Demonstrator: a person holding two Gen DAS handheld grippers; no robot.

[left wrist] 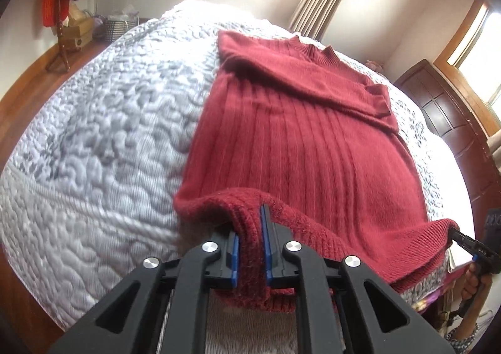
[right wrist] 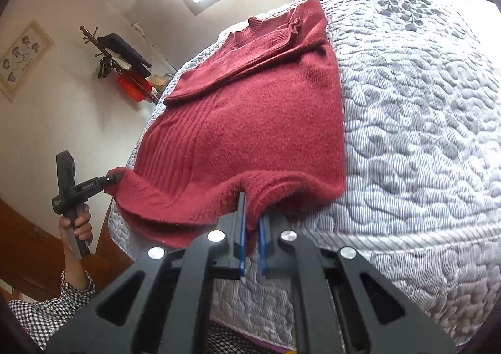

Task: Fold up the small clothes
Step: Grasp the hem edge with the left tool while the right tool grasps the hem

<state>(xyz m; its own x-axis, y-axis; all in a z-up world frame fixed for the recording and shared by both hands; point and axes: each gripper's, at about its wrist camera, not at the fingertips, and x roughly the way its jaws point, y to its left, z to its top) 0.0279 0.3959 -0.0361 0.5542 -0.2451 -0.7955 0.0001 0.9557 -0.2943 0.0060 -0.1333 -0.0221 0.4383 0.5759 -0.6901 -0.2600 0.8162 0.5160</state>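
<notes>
A dark red ribbed sweater (left wrist: 307, 141) lies flat on the quilted bed, collar at the far end and both sleeves folded across the chest. My left gripper (left wrist: 250, 247) is shut on the hem at its near left corner, with knit bunched between the blue pads (left wrist: 266, 247). My right gripper (right wrist: 252, 235) is shut on the hem (right wrist: 260, 188) near the sweater's (right wrist: 250, 116) right corner. Each gripper shows in the other's view: the right one (left wrist: 460, 239) at the far right, the left one (right wrist: 111, 180) at the left, held by a hand (right wrist: 76, 228).
The white-grey quilted bedspread (left wrist: 103, 147) covers the bed, with open quilt to the sweater's left and, in the right wrist view, to its right (right wrist: 422, 122). A coat stand (left wrist: 59, 25) with hanging bags stands by the wall. A dark wooden cabinet (left wrist: 451, 122) is beside the bed.
</notes>
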